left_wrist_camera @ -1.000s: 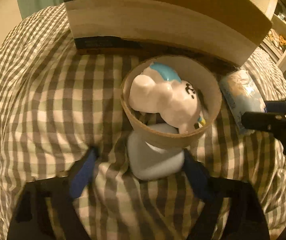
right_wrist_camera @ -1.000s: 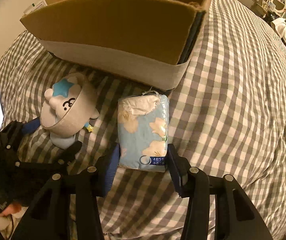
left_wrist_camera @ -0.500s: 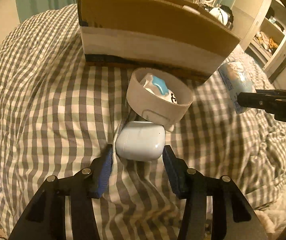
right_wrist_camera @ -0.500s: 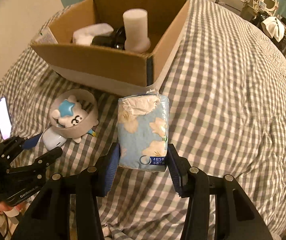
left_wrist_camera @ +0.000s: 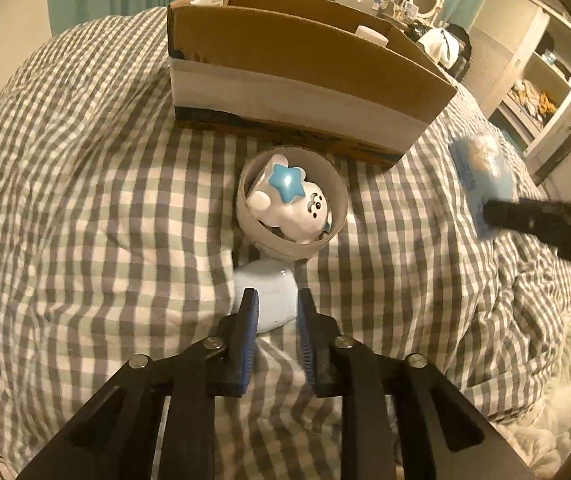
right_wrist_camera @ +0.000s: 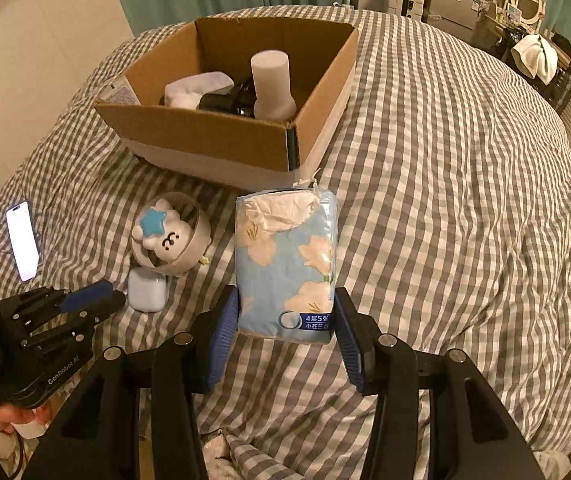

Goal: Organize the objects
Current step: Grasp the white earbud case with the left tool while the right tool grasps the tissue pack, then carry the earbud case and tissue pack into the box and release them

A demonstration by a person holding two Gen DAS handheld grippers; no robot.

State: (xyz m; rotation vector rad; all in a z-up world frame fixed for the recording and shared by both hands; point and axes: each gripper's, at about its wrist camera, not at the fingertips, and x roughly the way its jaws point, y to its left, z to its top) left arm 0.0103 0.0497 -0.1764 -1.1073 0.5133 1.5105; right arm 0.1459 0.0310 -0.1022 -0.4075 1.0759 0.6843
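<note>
My right gripper [right_wrist_camera: 285, 312] is shut on a blue flowered tissue pack [right_wrist_camera: 285, 264] and holds it above the checked bedspread, in front of the open cardboard box [right_wrist_camera: 213, 142]. The pack also shows in the left wrist view [left_wrist_camera: 481, 172]. My left gripper [left_wrist_camera: 275, 300] has its fingers closed in beside the near end of a pale blue earbud case [left_wrist_camera: 265, 292]; in the right wrist view the case [right_wrist_camera: 147, 290] lies just ahead of the fingertips. A white bear toy with a blue star [left_wrist_camera: 289, 200] sits in a round ring [left_wrist_camera: 245, 220] behind the case.
The box holds a white cylinder [right_wrist_camera: 271, 80], a black object [right_wrist_camera: 225, 102] and a white pack [right_wrist_camera: 195, 88]. A lit phone [right_wrist_camera: 23, 240] lies on the bed at the left. Shelves [left_wrist_camera: 541, 92] stand at the far right.
The left gripper's fingers have narrowed from wide open and pulled back from the earbud case. The right gripper has lifted the tissue pack higher, so the box's inside now shows.
</note>
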